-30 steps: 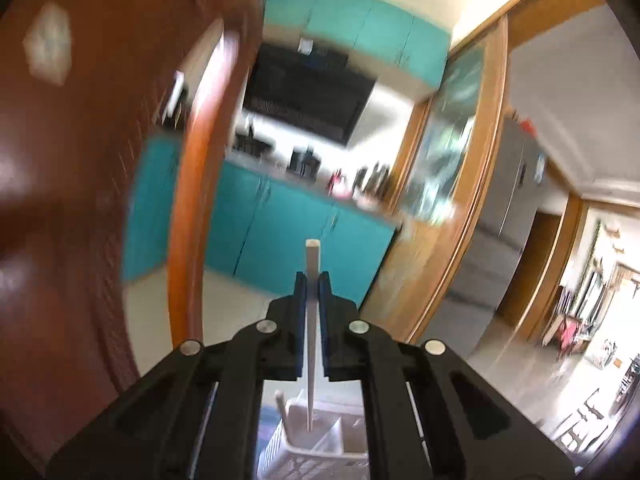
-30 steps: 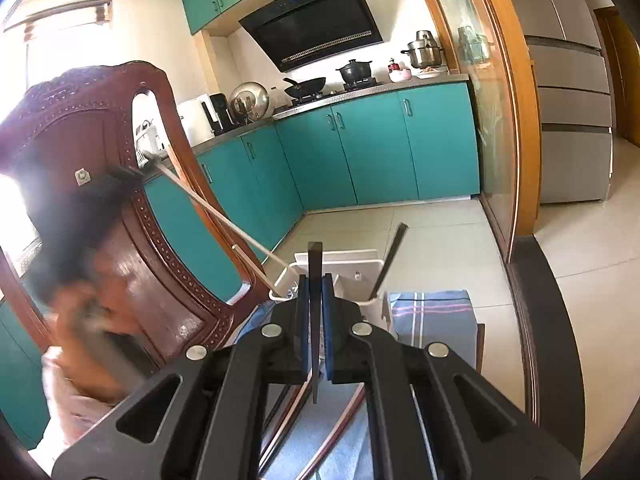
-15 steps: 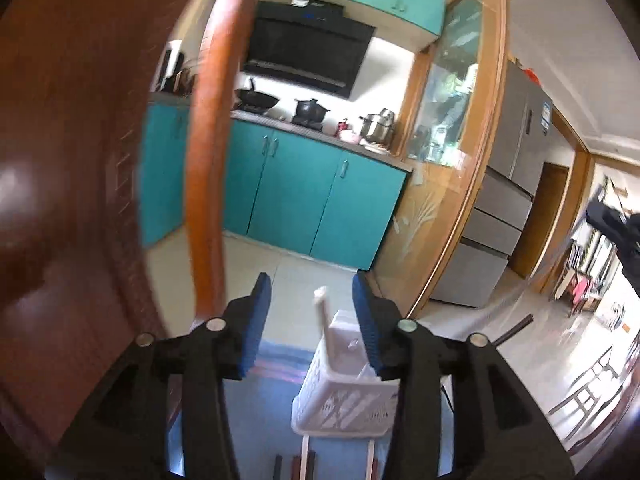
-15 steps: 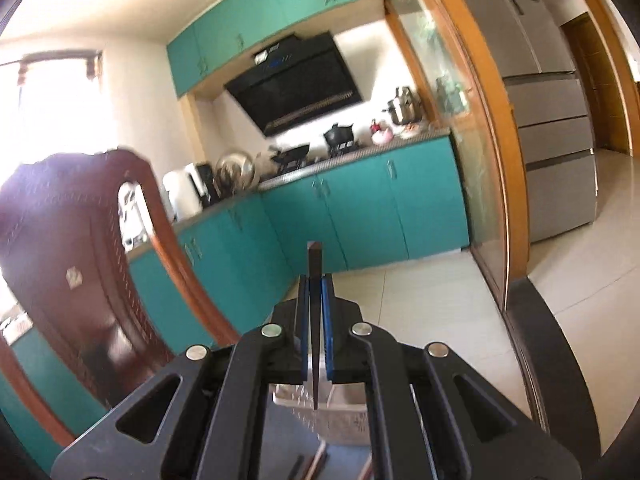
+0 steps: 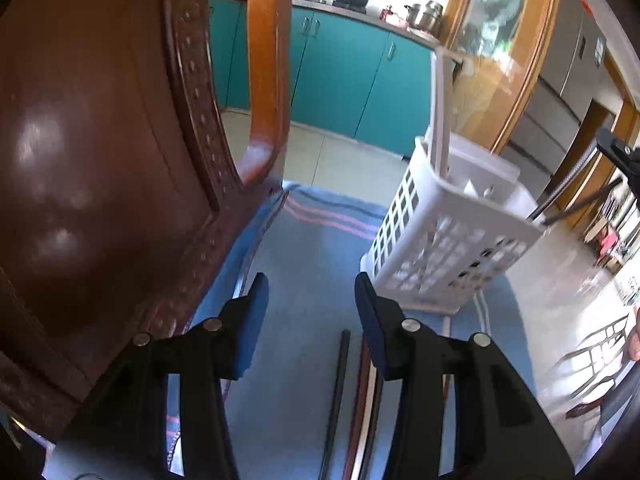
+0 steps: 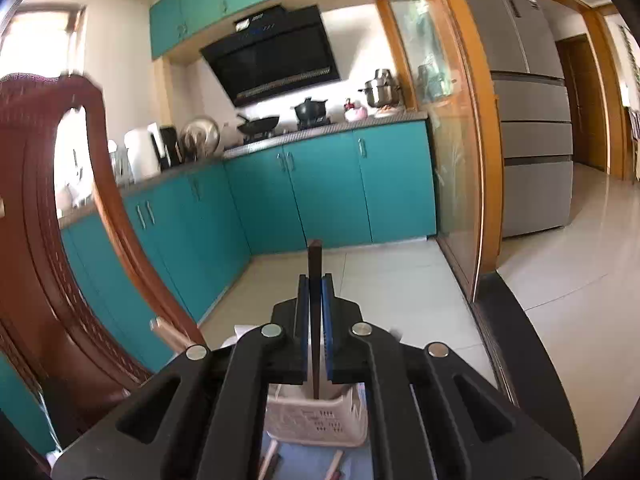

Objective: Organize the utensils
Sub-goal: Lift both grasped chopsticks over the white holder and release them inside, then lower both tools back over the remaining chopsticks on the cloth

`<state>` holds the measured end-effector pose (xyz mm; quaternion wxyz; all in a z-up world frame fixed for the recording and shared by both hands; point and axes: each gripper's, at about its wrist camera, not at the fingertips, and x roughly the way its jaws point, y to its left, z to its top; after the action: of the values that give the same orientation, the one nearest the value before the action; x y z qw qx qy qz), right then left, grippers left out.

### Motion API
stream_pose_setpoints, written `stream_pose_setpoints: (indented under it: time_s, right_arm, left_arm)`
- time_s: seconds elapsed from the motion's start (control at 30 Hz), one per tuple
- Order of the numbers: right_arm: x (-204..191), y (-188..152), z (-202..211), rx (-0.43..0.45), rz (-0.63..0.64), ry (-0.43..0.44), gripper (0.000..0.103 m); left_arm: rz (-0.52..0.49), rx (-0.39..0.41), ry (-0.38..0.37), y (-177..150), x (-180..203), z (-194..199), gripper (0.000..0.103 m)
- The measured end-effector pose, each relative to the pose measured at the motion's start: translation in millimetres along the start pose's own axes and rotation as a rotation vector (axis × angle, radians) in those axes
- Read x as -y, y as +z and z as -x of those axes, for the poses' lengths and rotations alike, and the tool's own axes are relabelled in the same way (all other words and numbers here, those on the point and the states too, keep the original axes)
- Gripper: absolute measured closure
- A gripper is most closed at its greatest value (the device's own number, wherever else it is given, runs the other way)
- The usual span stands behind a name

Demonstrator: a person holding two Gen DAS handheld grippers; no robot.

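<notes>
Two grippers are at work over a blue striped cloth [image 5: 312,240], and the scene reads best from the left side across. At nine o'clock in the left wrist view a dark carved wooden chair back [image 5: 100,168] fills the frame. The left gripper [image 5: 310,312] points down at the cloth with its blue pads apart and nothing between them; the jaws are partly spread and not closed on anything. Just below it, at about six o'clock, several loose chopsticks [image 5: 340,392] lie side by side on the cloth, one dark and thin, the others reddish brown. At about two o'clock stands the white slotted utensil basket [image 5: 440,248], with a pale chopstick [image 5: 440,112] leaning upright inside it. In the right wrist view the right gripper [image 6: 315,320] is clamped tight on a dark chopstick [image 6: 314,264], which stands upright between the pads and pokes out at twelve o'clock, while the basket [image 6: 316,420] sits below at six o'clock. Judging from this, the step in hand is moving chopsticks one by one into the basket. The next move for the left side probably calls for lowering onto a single stick and closing squarely; the right side needs to line its stick up over a compartment before letting go.
</notes>
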<state>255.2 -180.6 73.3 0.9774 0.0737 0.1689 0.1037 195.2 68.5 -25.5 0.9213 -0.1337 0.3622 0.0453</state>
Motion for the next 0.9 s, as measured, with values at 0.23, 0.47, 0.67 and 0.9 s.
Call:
stream_pose_setpoints:
  time_s: [0.23, 0.47, 0.67, 0.9]
  right_arm:
    - [-2.4, -9.6, -0.1, 0.005, 0.003, -0.019, 0.082]
    - [-2.0, -8.7, 46.8, 0.187, 0.030, -0.057, 0.046]
    - [-1.1, -23.8, 71.8, 0.231, 0.041, 0.001, 0.043]
    - [-18.0, -90.5, 70.1, 0.061, 0.103, 0.103, 0.043]
  left_arm:
    - [-0.089, 0.018, 0.001, -18.7, 18.1, 9.2, 0.049]
    - [-0.108, 0.012, 0.004, -26.3, 20.0, 10.5, 0.045]
    - [-0.096, 0.003, 0.016, -27.0, 17.1, 8.9, 0.040]
    - [-0.075, -0.051, 0.103, -35.1, 7.7, -1.1, 0.037]
